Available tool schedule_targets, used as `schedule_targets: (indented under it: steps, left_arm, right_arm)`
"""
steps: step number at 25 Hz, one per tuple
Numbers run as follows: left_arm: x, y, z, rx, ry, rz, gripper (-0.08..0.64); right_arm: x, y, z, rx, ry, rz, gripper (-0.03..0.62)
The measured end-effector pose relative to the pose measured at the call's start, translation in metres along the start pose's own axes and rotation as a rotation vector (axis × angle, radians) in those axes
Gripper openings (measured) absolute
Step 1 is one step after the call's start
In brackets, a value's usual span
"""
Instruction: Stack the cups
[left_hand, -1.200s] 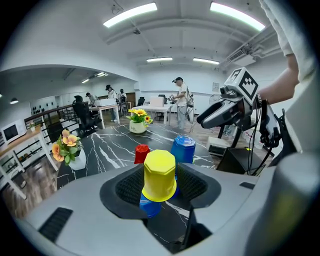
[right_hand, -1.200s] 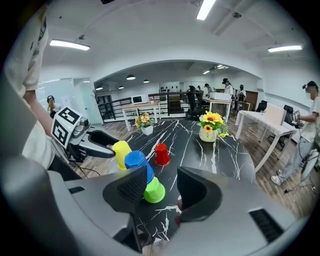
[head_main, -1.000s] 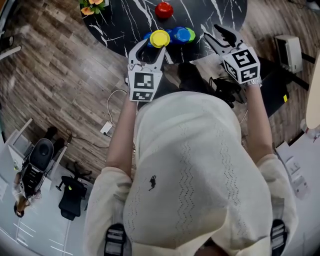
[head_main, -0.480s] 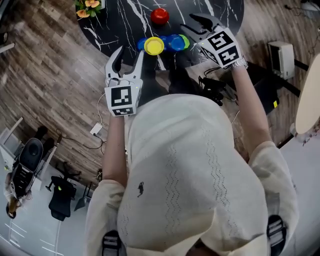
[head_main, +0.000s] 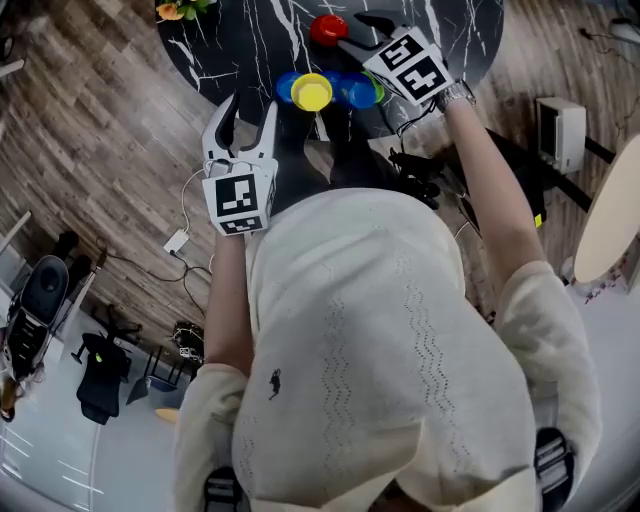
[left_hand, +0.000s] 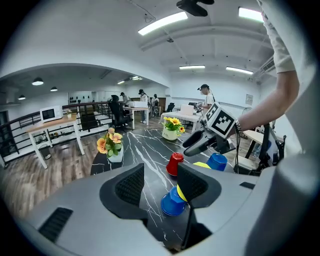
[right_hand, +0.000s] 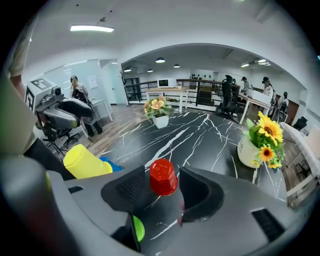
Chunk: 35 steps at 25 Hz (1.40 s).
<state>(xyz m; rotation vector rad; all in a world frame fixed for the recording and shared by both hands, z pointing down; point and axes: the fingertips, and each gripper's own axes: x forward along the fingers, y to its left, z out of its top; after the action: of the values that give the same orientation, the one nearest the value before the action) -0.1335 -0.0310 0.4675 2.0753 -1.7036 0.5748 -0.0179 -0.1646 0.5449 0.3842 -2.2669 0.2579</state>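
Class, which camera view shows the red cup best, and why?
The right gripper view: the red cup stands upside down, large and central. The head view shows it small, from above; the left gripper view shows it farther off, partly behind a jaw.

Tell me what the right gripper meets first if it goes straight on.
Probably the upside-down red cup: the right gripper has it framed between its jaws, which have just been opening and do not touch it. Depth is unclear.
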Motion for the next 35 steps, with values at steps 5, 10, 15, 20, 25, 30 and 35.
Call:
schedule_targets:
  steps: [5, 10, 15, 20, 25, 30, 35]
  left_arm:
    - [-0.003, 0.011, -0.003, -0.024, 0.005, 0.035, 0.222]
    - [-0.008, 0.024, -0.009, -0.022, 0.02, 0.063, 0.222]
    - [-0.014, 0.03, -0.014, -0.023, 0.028, 0.084, 0.222]
    - [-0.016, 0.028, -0.014, -0.017, 0.024, 0.071, 0.222]
    - [-0.014, 0.024, -0.008, -0.001, 0.005, 0.048, 0.222]
    - [-0.015, 0.02, 0.0, 0.021, -0.014, 0.019, 0.222]
    - [-0.019, 0.011, 0.012, 0.05, -0.04, -0.011, 0.222]
  right_arm:
    - [0.024, 0.001, -0.005, -0.026, 0.048, 0.015, 0.232]
    - [0.039, 0.001, -0.011, -0.04, 0.082, 0.01, 0.241]
    - [0.044, -0.002, -0.014, -0.046, 0.094, -0.012, 0.215]
    - [0.035, -0.006, -0.01, -0.036, 0.08, -0.037, 0.212]
    - [0.013, -0.016, -0.006, -0.021, 0.065, -0.074, 0.211]
    - [-0.02, -0.023, 0.006, 0.022, 0.024, -0.104, 0.21]
    - [-0.055, -0.022, 0.019, 0.028, -0.014, -0.131, 0.21]
